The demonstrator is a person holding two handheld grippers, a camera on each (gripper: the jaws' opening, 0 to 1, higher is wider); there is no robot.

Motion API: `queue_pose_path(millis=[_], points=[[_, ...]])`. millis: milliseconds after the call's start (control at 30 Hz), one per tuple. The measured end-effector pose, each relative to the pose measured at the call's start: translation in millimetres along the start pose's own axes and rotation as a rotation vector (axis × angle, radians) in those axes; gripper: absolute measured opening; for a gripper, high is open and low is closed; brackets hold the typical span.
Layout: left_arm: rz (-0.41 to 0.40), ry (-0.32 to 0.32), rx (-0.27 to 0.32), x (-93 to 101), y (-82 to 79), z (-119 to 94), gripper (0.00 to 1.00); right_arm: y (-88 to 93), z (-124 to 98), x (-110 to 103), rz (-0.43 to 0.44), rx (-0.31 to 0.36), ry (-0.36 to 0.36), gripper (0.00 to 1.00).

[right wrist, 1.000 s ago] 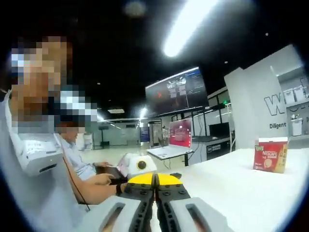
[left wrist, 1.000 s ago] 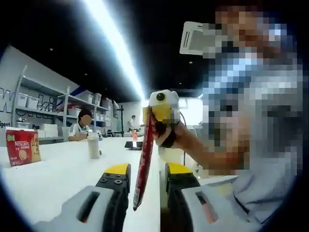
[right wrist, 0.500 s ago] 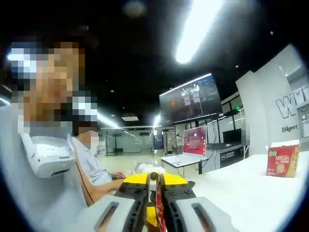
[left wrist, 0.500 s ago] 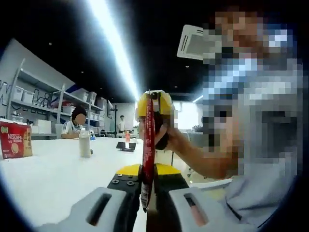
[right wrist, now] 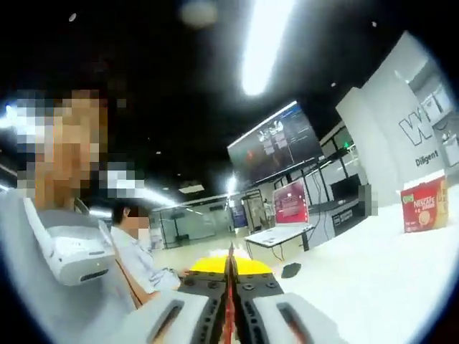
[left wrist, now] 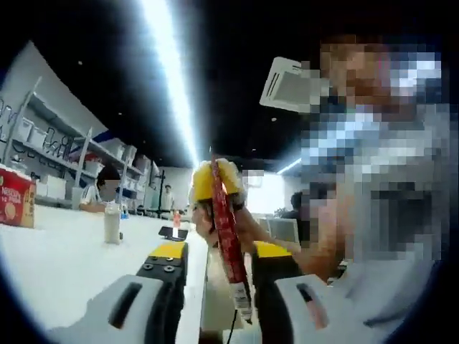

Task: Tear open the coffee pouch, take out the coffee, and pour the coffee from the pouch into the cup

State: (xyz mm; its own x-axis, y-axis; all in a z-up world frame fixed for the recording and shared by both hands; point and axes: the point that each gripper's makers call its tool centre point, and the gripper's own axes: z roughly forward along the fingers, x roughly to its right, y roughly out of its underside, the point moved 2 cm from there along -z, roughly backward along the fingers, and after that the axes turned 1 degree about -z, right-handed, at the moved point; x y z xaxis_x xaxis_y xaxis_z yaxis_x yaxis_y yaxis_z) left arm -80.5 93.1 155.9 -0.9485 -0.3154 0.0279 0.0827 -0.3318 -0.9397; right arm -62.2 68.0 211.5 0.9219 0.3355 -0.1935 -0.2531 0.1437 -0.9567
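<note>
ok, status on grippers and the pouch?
Right gripper shut on the coffee pouch, pouch held in the air. Left gripper open, pouch between its jaws. Pouch looks unopened. Nothing in the way.

Left gripper: two black jaws with yellow tips; a row of small screws runs along the left jaw; pale grey housings with a dark slot sit at each base.
Right gripper: black jaws, yellow tips, small screws near the tips, pale grey slotted housings below. Seen from the front in the left gripper view, it shows a rounded yellow nose.
Clothing: light grey-blue shirt.
Worn device: white box with vent slits, hanging at the chest; a thin dark cable runs down from it.
</note>
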Motion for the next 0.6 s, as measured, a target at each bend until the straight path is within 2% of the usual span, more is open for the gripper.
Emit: queue_pose_path(millis=[33,133,233,267,333,400,433,533,600], points=[[0.017,0.005,0.023,1.7,-2.8,1,0.5,-0.1,1,-2,0.004,-0.001,-0.005,0.02],[0.005,-0.003,-0.006,0.8,0.0,3,0.56,2.3,5,-5,-0.003,-0.018,-0.005,0.02],[0.097,-0.075,-0.07,-10.4,7.8,4,0.63,3.3,5,-6,-0.008,-0.026,-0.008,0.02],[0.087,-0.06,-0.065,-6.6,7.7,5,0.59,3.2,5,-7,-0.006,-0.027,-0.01,0.02],[0.047,-0.044,-0.096,-1.4,10.4,5,0.42,2.1,4,-6,0.001,-0.025,-0.008,0.02],[-0.042,-0.045,-0.173,3.0,17.8,3,0.23,0.4,2,-4,0.01,-0.026,0.007,0.02],[-0.053,-0.05,-0.205,4.1,18.8,3,0.18,0.2,2,-4,0.017,-0.028,0.009,0.02],[-0.019,-0.074,-0.219,9.6,10.8,6,0.16,-3.3,3,-3,0.063,-0.021,0.016,0.02],[-0.064,-0.085,-0.225,14.1,5.6,6,0.15,-6.6,3,-4,0.078,-0.008,0.01,0.02]])
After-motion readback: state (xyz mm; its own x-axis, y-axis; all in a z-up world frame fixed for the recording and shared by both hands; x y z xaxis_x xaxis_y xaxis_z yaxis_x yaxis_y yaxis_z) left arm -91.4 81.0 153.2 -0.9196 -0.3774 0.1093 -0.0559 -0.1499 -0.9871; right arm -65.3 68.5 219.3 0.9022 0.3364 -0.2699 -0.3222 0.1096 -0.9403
